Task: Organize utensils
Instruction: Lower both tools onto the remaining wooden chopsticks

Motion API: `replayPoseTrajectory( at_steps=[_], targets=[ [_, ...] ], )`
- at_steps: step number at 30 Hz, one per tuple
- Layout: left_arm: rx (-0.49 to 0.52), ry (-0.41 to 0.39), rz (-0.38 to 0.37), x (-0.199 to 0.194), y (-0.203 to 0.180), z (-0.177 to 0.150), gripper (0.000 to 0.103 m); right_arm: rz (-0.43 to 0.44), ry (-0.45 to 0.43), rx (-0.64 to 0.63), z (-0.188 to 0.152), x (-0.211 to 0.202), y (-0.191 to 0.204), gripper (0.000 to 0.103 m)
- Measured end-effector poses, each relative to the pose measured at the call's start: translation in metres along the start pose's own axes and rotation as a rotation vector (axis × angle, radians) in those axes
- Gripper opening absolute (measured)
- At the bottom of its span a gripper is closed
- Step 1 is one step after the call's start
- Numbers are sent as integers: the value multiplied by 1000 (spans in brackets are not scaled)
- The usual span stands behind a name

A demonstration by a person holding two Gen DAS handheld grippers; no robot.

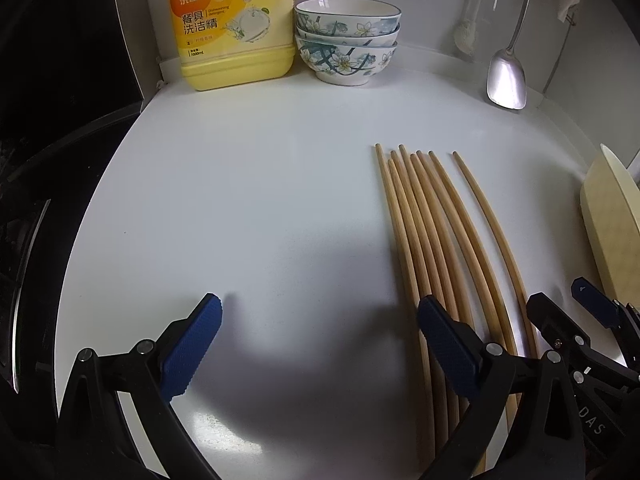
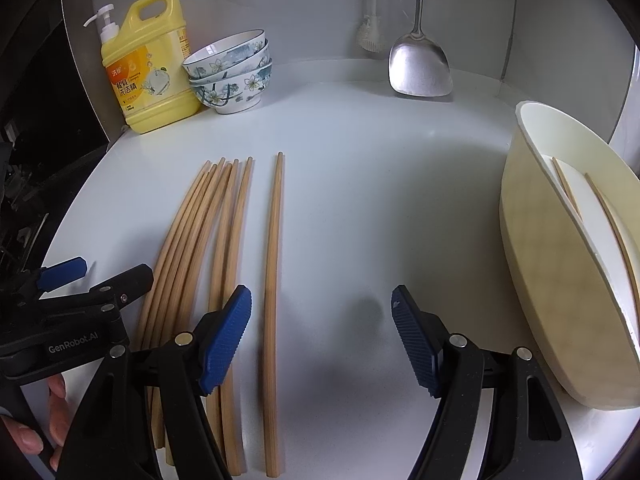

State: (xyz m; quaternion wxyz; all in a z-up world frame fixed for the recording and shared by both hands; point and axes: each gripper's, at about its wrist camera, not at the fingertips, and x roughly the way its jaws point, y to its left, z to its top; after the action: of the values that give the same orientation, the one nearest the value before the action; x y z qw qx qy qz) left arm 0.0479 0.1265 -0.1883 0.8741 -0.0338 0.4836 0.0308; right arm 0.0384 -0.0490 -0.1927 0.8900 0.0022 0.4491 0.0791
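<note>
Several wooden chopsticks [image 1: 424,240] lie side by side on the white counter [image 1: 260,200], with one chopstick [image 2: 273,280] a little apart to their right. A cream utensil holder [image 2: 560,272] lies tilted at the right, with two chopsticks [image 2: 616,232] inside; it also shows in the left wrist view [image 1: 612,232]. My left gripper [image 1: 320,336] is open and empty, its right finger over the chopstick bundle. My right gripper [image 2: 322,328] is open and empty, its jaws standing either side of the single chopstick's near end. The left gripper shows in the right wrist view [image 2: 96,276].
A yellow dish soap bottle [image 1: 232,28] and three stacked floral bowls [image 1: 347,40] stand at the back left. A metal spatula [image 2: 420,64] and a white brush [image 2: 370,36] hang against the back wall. A dark stove area [image 1: 48,160] borders the counter's left edge.
</note>
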Motion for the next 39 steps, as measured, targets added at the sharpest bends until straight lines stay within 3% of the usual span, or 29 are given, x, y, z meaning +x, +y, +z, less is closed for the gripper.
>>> replayPoseTrajectory(
  at_steps=[15,25,31,34,39],
  targets=[
    [-8,4,23,2,9,-8,97,0,10,-16,0,2,2,69],
    [12,8,43,8,6,-1,98,-45,33,-62,0,11,6,69],
    [27,-13,31,8,5,-3,96,-16,27,-90,-2,11,9,69],
    [51,-24,15,5,0,-3,86,1,18,-108,-3,10,13,63],
    [97,-36,-21,0,-13,-2,51,21,10,-156,-4,7,23,42]
  ],
)
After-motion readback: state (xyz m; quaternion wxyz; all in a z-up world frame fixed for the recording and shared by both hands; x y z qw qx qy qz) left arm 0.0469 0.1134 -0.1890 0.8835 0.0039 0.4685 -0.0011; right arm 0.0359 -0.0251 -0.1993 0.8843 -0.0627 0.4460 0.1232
